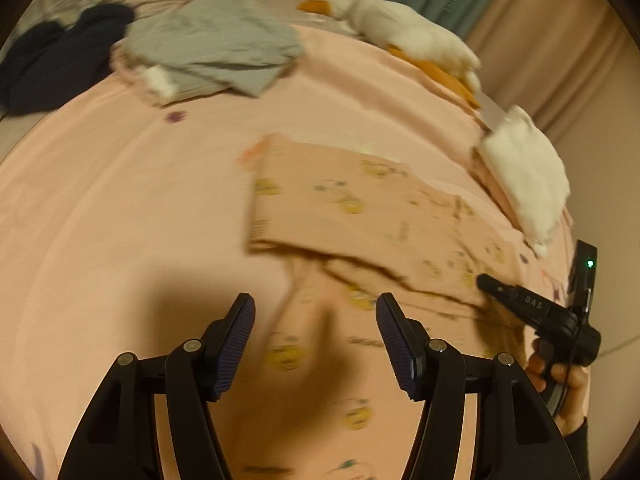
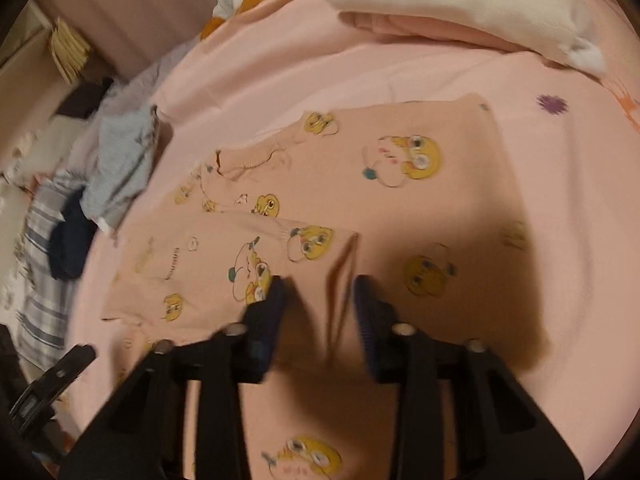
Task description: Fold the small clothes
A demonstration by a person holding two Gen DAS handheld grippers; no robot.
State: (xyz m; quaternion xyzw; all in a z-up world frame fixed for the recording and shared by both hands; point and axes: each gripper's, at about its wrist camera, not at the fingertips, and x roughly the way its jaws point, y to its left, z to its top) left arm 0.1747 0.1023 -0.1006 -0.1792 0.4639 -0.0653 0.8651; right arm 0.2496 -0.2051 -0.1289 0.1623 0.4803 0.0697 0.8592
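Observation:
A small peach garment printed with yellow cartoon ducks lies spread on the pink bed sheet, with one part folded over. It also shows in the right wrist view. My left gripper is open and empty just above the garment's near part. My right gripper is open and empty over the garment's middle; it also shows in the left wrist view at the garment's right edge.
A grey-blue garment and a dark navy one lie at the far left. A white and orange plush and a folded stack topped with white cloth lie along the right. A striped cloth lies at the bed's left edge.

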